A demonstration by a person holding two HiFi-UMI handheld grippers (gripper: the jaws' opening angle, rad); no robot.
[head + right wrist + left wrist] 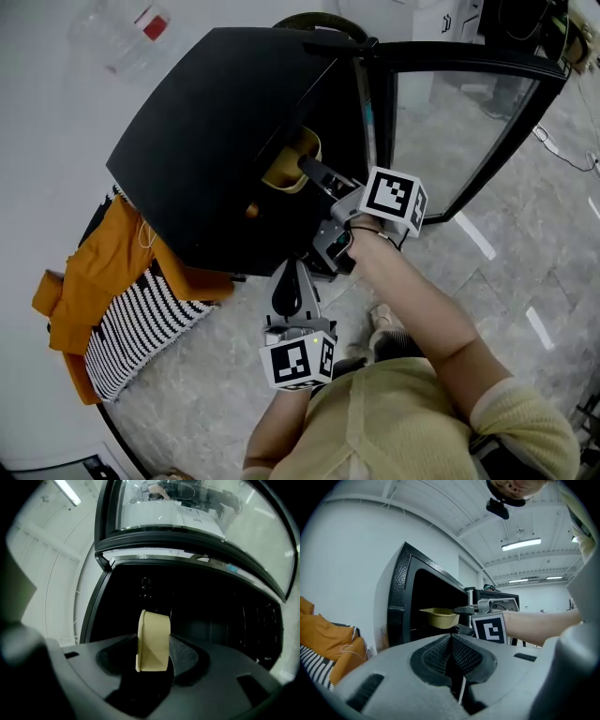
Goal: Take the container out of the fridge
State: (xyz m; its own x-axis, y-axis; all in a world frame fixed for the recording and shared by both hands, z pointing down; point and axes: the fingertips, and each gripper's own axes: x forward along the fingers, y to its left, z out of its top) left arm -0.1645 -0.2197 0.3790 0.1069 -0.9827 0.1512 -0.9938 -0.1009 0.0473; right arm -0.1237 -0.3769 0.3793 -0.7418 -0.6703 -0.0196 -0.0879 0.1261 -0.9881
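Open fridge [206,141]: right tool [311,171] level, jaws on yellow container [153,641]

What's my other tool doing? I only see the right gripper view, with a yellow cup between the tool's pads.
Observer: The left tool is shut and empty, held back from the fridge.
Operator: Is my cup tipping over?
Observer: No; the left gripper view shows the container about level, open side up, at the fridge's front edge.
Operator: What's next to the fridge?
Observer: An orange cloth and a striped cloth lie beside it.
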